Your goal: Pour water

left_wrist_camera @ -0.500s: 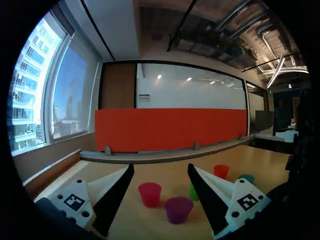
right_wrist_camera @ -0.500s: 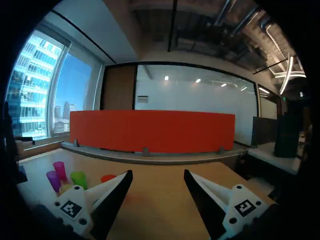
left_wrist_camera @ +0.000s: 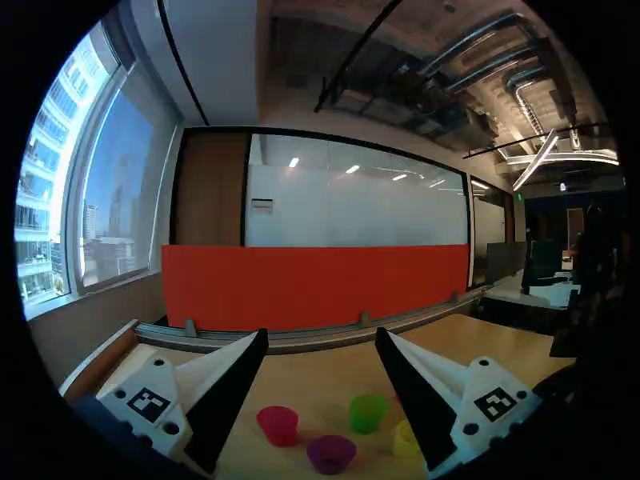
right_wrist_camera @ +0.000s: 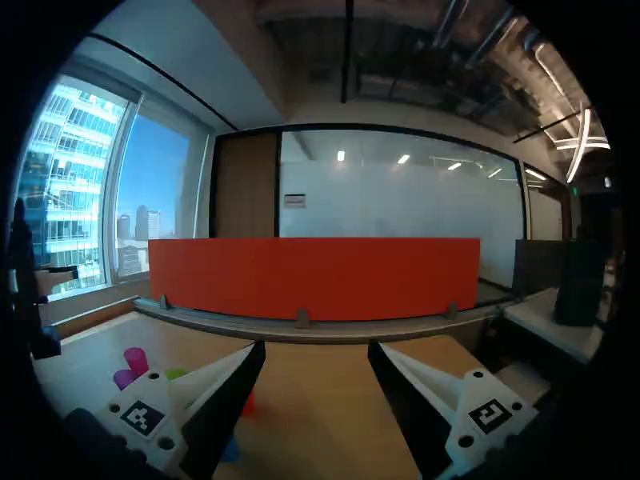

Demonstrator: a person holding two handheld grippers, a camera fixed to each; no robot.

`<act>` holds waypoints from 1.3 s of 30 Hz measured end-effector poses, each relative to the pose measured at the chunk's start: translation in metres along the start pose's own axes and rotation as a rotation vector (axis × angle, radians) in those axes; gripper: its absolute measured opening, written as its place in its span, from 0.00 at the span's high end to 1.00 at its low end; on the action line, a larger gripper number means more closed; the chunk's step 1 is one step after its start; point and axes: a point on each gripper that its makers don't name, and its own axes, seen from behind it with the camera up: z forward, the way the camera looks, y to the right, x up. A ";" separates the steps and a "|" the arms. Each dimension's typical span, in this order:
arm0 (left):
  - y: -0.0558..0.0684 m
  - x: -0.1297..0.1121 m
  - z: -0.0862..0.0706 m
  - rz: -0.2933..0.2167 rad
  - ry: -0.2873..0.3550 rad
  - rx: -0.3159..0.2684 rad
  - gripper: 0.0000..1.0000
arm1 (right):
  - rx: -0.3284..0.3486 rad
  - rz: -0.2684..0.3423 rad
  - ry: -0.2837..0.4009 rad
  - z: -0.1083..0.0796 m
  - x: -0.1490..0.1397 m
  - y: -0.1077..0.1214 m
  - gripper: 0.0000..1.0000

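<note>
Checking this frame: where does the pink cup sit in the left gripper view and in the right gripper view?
Left gripper view: the pink cup stands low, left of centre on the table, left of the purple cup.
Right gripper view: the pink cup is at the far lower left, just above the purple cup.
Shared landmark: the orange partition along the table's far edge, which spans both views.

The left claw [left_wrist_camera: 320, 331] and right claw [right_wrist_camera: 314, 344] are white with black inner faces, and each finger bears a black-and-white square marker [left_wrist_camera: 150, 404]. On the pale wood tabletop [left_wrist_camera: 320, 384] are a magenta cup [left_wrist_camera: 278, 424], a purple cup [left_wrist_camera: 331, 453], a green cup [left_wrist_camera: 367, 413] and a yellow cup [left_wrist_camera: 405, 438]. The divider panel [left_wrist_camera: 312, 284] is orange-red.
</note>
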 end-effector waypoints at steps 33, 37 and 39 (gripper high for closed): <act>0.066 -0.013 -0.005 0.059 -0.154 -0.402 0.00 | 0.464 -0.057 -0.043 -0.031 0.011 -0.094 0.01; 0.070 -0.022 -0.006 0.078 -0.193 -0.433 0.00 | 0.501 -0.076 -0.079 -0.032 0.005 -0.102 0.01; 0.071 -0.025 -0.006 0.085 -0.209 -0.447 0.00 | 0.521 -0.086 -0.096 -0.033 0.003 -0.106 0.01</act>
